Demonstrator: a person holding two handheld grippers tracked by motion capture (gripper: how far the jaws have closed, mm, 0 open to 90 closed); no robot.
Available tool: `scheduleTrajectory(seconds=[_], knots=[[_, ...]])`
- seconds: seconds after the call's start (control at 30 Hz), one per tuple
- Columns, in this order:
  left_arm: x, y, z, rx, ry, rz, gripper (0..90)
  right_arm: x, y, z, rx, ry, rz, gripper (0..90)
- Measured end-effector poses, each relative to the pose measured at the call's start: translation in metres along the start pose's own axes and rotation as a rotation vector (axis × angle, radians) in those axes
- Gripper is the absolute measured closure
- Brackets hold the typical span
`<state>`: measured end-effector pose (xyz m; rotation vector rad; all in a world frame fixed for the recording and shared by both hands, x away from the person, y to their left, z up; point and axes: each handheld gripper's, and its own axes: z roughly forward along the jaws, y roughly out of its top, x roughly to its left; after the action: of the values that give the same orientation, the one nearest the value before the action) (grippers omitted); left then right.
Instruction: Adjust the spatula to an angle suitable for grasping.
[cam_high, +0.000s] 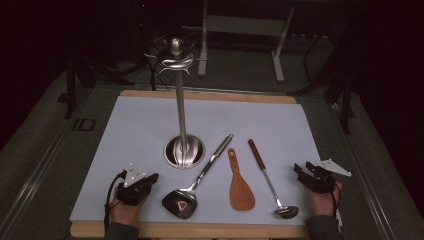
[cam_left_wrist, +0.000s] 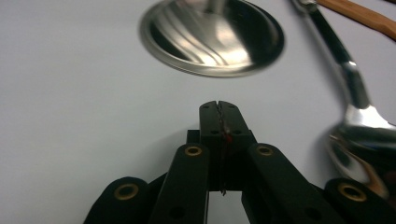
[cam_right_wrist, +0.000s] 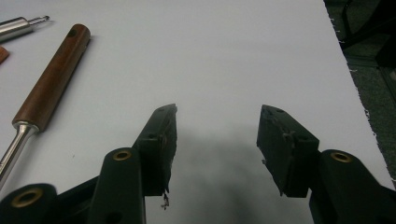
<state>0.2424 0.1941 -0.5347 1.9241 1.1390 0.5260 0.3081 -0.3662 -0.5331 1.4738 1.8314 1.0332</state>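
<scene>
A steel utensil stand (cam_high: 180, 100) rises from its round base (cam_high: 184, 151) (cam_left_wrist: 212, 35) in the middle of a white sheet. Three utensils lie in front of it: a steel spatula with a black head (cam_high: 181, 204), its shaft (cam_left_wrist: 343, 60) beside my left jaws; a wooden rice paddle (cam_high: 241, 185); and a small ladle with a brown wooden handle (cam_high: 257, 156) (cam_right_wrist: 51, 79). My left gripper (cam_high: 153, 178) (cam_left_wrist: 218, 107) rests shut and empty at the front left. My right gripper (cam_high: 299, 171) (cam_right_wrist: 217, 119) is open over bare sheet at the front right, jaws wide apart.
The white sheet (cam_high: 280, 125) covers a wooden board (cam_high: 200, 95) on a grey table. Dark stands and a metal frame (cam_high: 245, 25) are behind the table. The sheet's right edge (cam_right_wrist: 348, 65) runs close to my right gripper.
</scene>
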Motion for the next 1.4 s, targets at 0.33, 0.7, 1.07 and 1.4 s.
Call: scheduleTrajectory(seconds=[0.33, 0.7, 1.07, 1.4], knots=[[-0.026, -0.009, -0.01, 0.011, -0.04, 0.041, 89.9, -0.001, 0.0, 0.0, -0.004, 0.005, 0.007, 47.4], [-0.051, -0.012, -0.009, 0.023, -0.066, 0.11, 89.9, 0.0, 0.0, 0.0, -0.004, 0.003, 0.007, 47.3], [-0.088, -0.009, 0.004, 0.042, -0.149, 0.189, 89.8, 0.0, 0.0, 0.0, -0.002, 0.002, 0.004, 47.4], [-0.127, -0.002, 0.031, 0.055, -0.247, 0.207, 89.9, 0.0, 0.0, 0.0, -0.001, 0.003, 0.003, 47.4]])
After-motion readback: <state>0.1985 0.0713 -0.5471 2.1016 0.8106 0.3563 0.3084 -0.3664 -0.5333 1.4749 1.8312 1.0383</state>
